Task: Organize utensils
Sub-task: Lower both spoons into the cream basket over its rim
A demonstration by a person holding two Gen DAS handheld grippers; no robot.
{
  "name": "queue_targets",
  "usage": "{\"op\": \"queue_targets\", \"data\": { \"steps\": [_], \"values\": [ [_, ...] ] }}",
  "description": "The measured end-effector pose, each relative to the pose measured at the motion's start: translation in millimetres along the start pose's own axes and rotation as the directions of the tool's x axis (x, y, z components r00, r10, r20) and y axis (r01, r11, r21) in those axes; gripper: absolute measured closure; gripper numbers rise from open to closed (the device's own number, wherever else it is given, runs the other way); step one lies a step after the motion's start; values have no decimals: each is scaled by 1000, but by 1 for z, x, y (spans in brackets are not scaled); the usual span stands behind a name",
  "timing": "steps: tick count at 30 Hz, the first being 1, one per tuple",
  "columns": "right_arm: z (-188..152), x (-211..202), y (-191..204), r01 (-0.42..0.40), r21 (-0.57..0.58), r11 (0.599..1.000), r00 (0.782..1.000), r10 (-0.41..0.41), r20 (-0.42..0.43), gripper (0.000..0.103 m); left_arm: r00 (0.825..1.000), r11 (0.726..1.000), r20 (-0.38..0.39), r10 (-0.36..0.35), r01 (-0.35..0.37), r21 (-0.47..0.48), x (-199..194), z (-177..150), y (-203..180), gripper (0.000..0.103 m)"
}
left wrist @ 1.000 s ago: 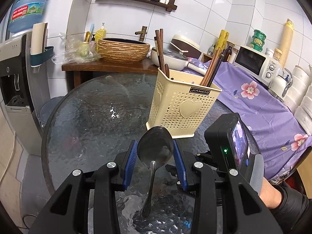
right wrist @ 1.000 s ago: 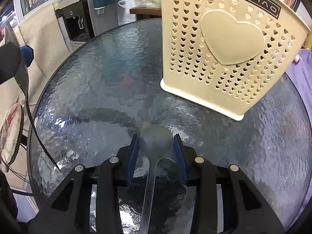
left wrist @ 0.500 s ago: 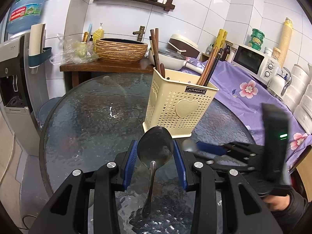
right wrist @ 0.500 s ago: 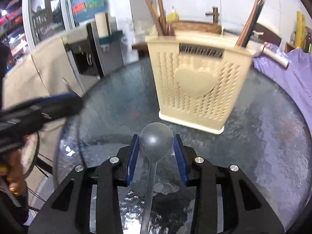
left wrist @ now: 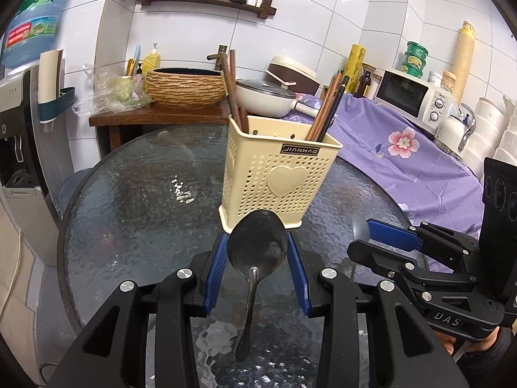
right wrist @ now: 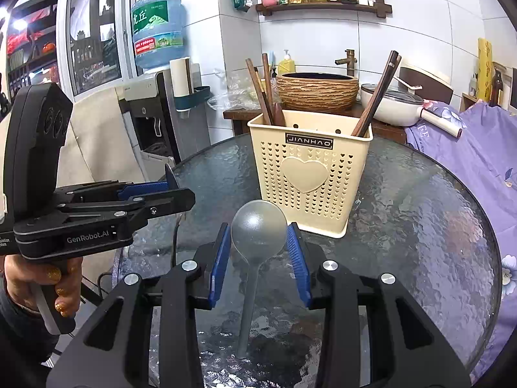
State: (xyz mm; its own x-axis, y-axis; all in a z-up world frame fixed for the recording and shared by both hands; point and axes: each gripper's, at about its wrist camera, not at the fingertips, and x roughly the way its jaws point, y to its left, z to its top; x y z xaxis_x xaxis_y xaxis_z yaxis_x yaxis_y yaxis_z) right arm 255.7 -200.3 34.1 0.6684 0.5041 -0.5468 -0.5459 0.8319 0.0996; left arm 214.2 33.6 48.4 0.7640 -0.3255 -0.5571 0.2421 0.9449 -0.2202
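While the left gripper point(left wrist: 257, 255) clamped a dark spoon point(left wrist: 257, 252) at lower centre, the holder point(left wrist: 278, 177) stood mid-frame on the table point(left wrist: 129, 200). Right view: the right gripper point(right wrist: 258, 252) clamped a grey spoon point(right wrist: 258, 236) below the holder point(right wrist: 310, 174).

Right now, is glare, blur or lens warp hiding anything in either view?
Left wrist view: sharp; a glare patch on the glass table; tiles bow at the fisheye rim. Right wrist view: sharp; the bright window washes out; the holder and spoon read clearly.

Cream utensil basket point(right wrist: 310, 174) on glass table point(right wrist: 420, 226)
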Motion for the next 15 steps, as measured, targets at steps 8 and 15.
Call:
{"op": "queue_targets", "data": {
  "steps": [8,15],
  "values": [
    [15,-18,-9,-12,37,999,999,10,51,66,999,1000,29,-21,21,9,-6,19,-10,67],
    [62,-41,-21,18,53,998,987,-26,160,66,990,999,137,-41,43,-13,-20,68,-17,67]
  ]
}}
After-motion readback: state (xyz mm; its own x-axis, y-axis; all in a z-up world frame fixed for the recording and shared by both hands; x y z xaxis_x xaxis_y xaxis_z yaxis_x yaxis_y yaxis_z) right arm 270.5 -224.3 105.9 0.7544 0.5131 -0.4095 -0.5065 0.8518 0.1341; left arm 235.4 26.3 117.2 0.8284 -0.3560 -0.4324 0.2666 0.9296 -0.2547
